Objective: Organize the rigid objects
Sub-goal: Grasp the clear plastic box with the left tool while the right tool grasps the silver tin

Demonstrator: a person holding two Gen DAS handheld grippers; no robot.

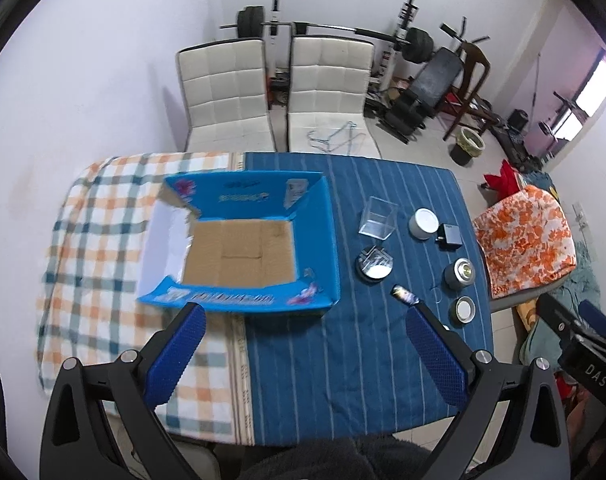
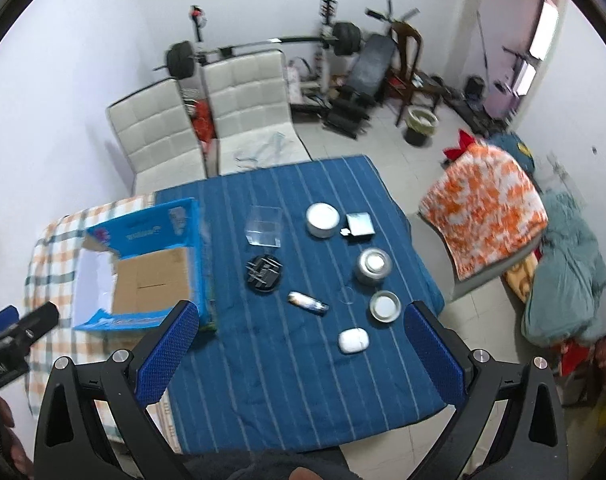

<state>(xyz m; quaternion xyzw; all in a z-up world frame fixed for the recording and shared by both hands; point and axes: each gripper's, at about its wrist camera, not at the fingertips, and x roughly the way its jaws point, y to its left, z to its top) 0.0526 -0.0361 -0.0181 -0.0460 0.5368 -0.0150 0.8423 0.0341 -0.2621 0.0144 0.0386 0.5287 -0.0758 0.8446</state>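
Observation:
An open blue cardboard box (image 1: 239,236) (image 2: 143,264) with a bare brown floor sits on the table's left half. To its right on the blue striped cloth lie a clear plastic cube (image 1: 377,216) (image 2: 265,226), a white round jar (image 1: 423,222) (image 2: 322,219), a small dark square box (image 1: 449,235) (image 2: 359,224), a black round dish (image 1: 375,264) (image 2: 264,274), a metal can (image 1: 461,273) (image 2: 374,266), a lidded tin (image 1: 465,309) (image 2: 385,306), a small shiny tube (image 1: 405,295) (image 2: 309,302) and a white case (image 2: 353,340). My left gripper (image 1: 307,320) and right gripper (image 2: 299,312) hover open above the near edge, holding nothing.
A checked cloth (image 1: 103,240) covers the table's left part. Two white padded chairs (image 1: 271,92) stand behind the table, with gym equipment (image 1: 423,80) along the back wall. A chair draped in an orange floral cloth (image 2: 487,208) stands to the right.

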